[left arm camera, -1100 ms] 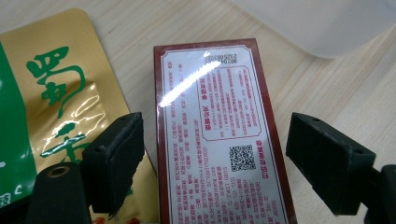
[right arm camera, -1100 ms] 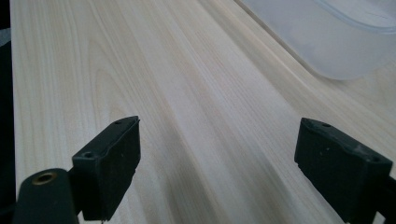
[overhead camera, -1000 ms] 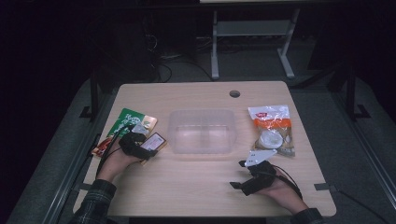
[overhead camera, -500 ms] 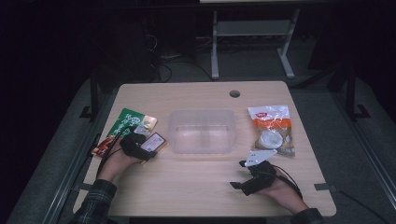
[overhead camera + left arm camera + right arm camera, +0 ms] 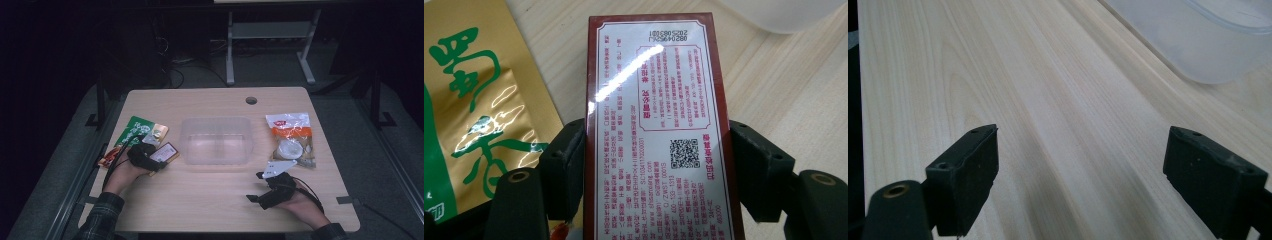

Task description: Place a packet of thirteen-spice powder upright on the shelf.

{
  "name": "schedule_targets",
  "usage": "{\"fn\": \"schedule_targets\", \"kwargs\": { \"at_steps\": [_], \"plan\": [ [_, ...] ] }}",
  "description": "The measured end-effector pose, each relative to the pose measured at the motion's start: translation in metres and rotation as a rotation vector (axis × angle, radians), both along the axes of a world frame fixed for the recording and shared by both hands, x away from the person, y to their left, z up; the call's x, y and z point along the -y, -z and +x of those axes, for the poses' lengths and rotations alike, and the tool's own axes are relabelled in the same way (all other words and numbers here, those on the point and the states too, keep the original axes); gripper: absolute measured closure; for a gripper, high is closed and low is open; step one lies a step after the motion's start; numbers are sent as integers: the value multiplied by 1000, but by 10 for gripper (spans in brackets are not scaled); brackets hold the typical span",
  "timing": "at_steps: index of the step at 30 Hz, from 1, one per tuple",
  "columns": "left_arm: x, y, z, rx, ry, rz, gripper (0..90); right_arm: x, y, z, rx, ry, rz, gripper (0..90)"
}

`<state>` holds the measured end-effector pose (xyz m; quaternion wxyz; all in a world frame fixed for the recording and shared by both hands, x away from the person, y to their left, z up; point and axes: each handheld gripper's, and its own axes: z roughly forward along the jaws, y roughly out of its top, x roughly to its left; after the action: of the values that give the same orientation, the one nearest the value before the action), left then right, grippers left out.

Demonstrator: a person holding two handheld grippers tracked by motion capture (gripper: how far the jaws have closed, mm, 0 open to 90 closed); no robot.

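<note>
- The red box (image 5: 659,135) is the thing I work on now; it lies flat on the table (image 5: 210,200) near the left edge, between the green and gold packet (image 5: 136,131) and the clear plastic bin (image 5: 216,141).
- In the left gripper view the box runs straight away from the camera, so its long axis goes along the line of the jaws and its two long sides face the two pads.
- My left gripper (image 5: 150,156) sits right over the near end of the box. Its jaws have just been closing, with the box between them. The left pad seems to touch the red edge, and the right pad stands just beside the other edge; I cannot say that they already press firmly.
- I judge that the coming move needs only a little more closing, and no turning of the wrist, because the box is already square to the jaws.
- My left hand (image 5: 122,172) rests low on the table, the forearm coming in from the bottom left.
- My right gripper (image 5: 272,182) is well apart from the box, on the other side of the bin. Its jaws stand wide and hold nothing, over bare wood.
- Farther on the right lies an orange and clear bag (image 5: 291,137), untouched.
</note>
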<state>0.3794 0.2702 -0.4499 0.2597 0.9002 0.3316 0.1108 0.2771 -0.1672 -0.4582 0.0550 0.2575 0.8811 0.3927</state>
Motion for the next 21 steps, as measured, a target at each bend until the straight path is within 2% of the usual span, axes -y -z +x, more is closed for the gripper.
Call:
{"fn": "schedule_targets", "kwargs": {
  "at_steps": [1,7,13,17,21],
  "plan": [
    [-1,-2,0,-2,6,1,312,0,0,0,2,0,1,139],
    [-10,-12,-3,25,1,-68,313,0,0,0,3,2,1,139],
    [-19,-23,-14,59,12,-136,314,1,-1,0,3,0,2,139],
    [-28,-33,-22,86,18,-234,314,1,-1,0,3,1,2,139],
    [-30,-39,-29,95,48,-307,314,1,-1,0,3,1,2,139]
  ]
}}
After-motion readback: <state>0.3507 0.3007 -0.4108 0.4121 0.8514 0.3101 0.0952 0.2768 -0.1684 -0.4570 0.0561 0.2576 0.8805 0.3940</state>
